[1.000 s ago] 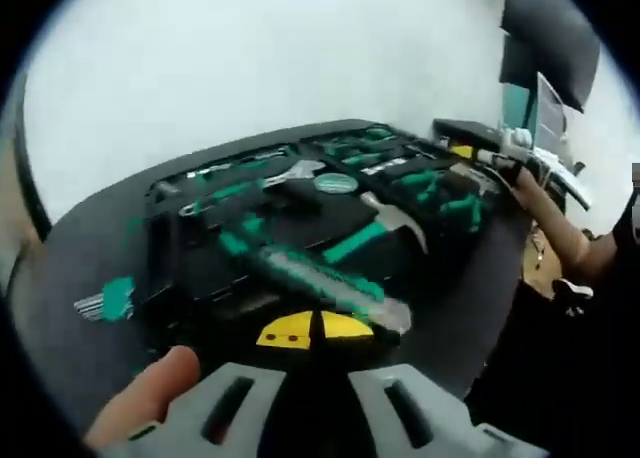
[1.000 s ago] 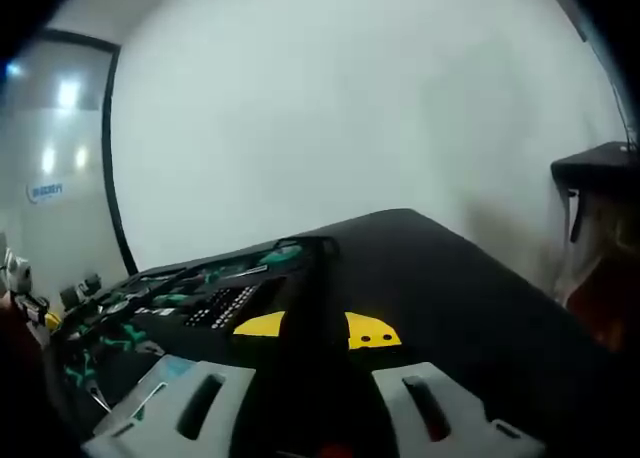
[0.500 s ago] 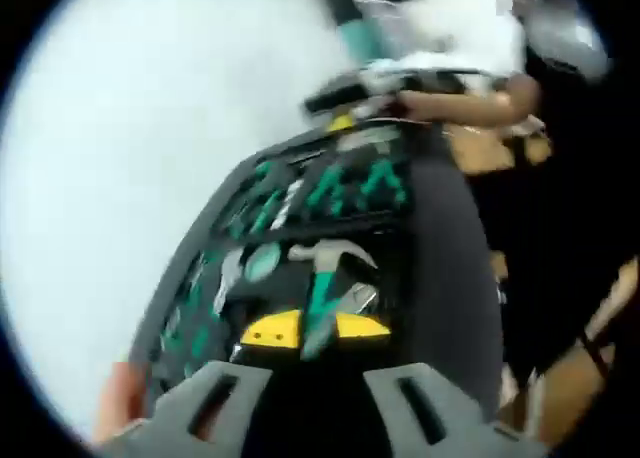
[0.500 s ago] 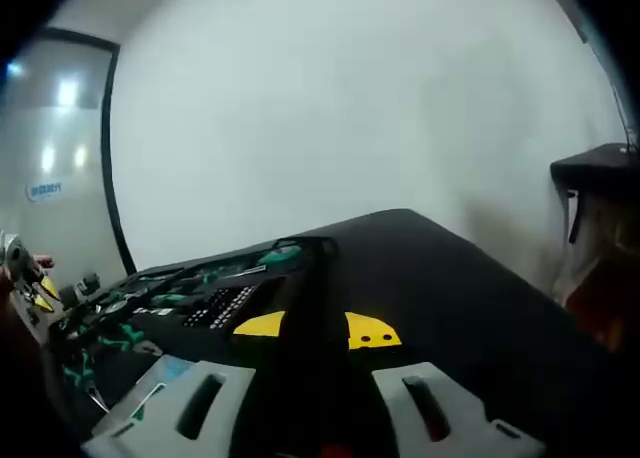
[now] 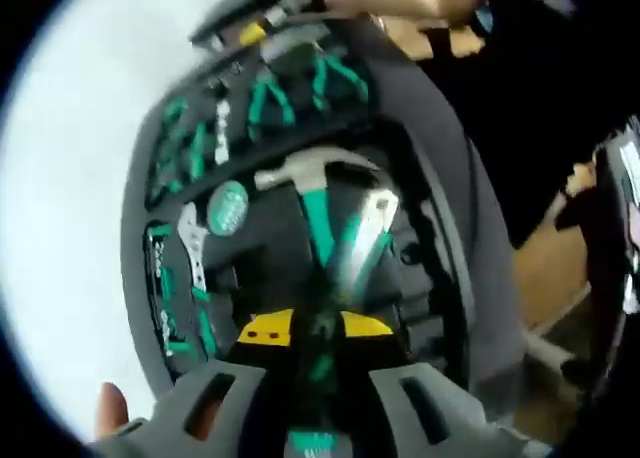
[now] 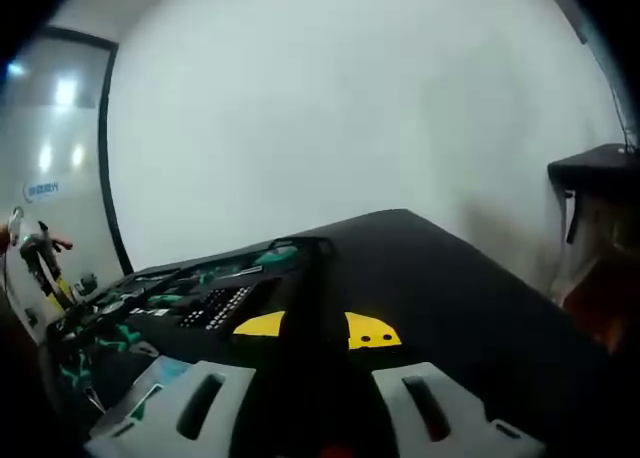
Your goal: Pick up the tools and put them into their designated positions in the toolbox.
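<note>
Your left tongs (image 5: 318, 398) stand apart over the open black toolbox (image 5: 150, 278); centre them on the green-handled steel claw hammer (image 5: 318, 193) lying across its tray before closing. Your right tongs (image 6: 312, 398), also apart, hover empty over the black tabletop (image 6: 440, 278); keep clear.

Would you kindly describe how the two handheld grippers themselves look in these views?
The left gripper has two light grey jaws, each with a dark elongated slot, and yellow tabs on a black body between them. The right gripper is the same build; its right yellow tab bears two small dark dots. No cables show.
</note>
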A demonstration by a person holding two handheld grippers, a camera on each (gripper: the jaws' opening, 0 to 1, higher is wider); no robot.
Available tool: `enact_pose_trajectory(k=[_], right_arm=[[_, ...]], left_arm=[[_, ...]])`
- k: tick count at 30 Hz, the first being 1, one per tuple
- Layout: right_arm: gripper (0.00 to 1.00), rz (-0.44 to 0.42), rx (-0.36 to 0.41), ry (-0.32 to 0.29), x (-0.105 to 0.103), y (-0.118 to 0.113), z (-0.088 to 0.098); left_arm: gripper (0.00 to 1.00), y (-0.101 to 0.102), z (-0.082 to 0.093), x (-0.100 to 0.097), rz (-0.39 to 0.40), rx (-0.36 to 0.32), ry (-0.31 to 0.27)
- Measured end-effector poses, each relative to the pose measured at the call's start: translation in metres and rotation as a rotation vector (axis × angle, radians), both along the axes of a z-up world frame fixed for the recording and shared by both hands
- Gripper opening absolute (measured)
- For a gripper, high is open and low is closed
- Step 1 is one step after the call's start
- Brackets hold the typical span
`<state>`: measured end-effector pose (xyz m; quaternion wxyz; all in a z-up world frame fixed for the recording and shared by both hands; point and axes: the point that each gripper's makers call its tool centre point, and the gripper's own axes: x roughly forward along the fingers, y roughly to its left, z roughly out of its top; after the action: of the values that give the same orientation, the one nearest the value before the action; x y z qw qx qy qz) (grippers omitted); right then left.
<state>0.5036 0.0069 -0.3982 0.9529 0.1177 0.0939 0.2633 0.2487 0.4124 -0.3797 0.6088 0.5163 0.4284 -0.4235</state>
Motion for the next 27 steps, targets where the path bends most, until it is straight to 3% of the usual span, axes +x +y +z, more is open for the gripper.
enact_pose_trajectory(k=[2,3,5,10,14,16,17,19,21,24,26,27], right_arm=[[0.19,0.0,-0.003,-0.003,0.0,0.0,0.0],[0.19,0.0,-0.004,-0.004,-0.001,0.0,0.001],[0.19,0.001,-0.004,-0.004,-0.001,0.0,0.001],[0.19,-0.001,-0.004,-0.006,-0.002,0.0,0.001],[0.19,0.0,-0.002,-0.004,-0.002,0.0,0.001],[0.19,0.0,-0.002,-0.004,-0.002,0.0,0.001],[0.19,-0.001,-0.002,-0.004,-0.002,0.0,0.001],[0.19,-0.001,-0.001,-0.003,-0.002,0.0,0.001],[0.19,-0.001,0.0,-0.002,-0.002,0.0,0.001],[0.19,0.0,0.002,0.0,-0.002,0.0,0.001],[0.19,0.001,0.002,0.0,-0.002,0.0,0.001],[0.19,0.001,0.003,0.0,-0.002,0.0,0.001]], left_arm=[[0.24,0.011,0.0,-0.004,0.022,0.086,0.018],[0.22,0.014,-0.001,-0.008,-0.028,0.132,0.051],[0.23,0.008,-0.004,-0.003,-0.07,0.126,0.026],[0.24,-0.001,-0.014,0.002,-0.154,0.16,0.052],[0.25,0.005,-0.022,0.003,-0.189,0.219,0.154],[0.29,0.005,-0.025,0.008,-0.165,0.212,0.172],[0.27,0.007,-0.026,0.004,-0.138,0.208,0.213],[0.24,0.007,-0.025,0.007,-0.127,0.212,0.219],[0.19,0.009,-0.025,0.004,-0.032,0.197,0.23],[0.17,0.013,-0.027,-0.023,0.21,0.175,0.355],[0.17,0.016,-0.025,-0.033,0.267,0.185,0.373],[0.17,0.017,-0.025,-0.034,0.251,0.184,0.37]])
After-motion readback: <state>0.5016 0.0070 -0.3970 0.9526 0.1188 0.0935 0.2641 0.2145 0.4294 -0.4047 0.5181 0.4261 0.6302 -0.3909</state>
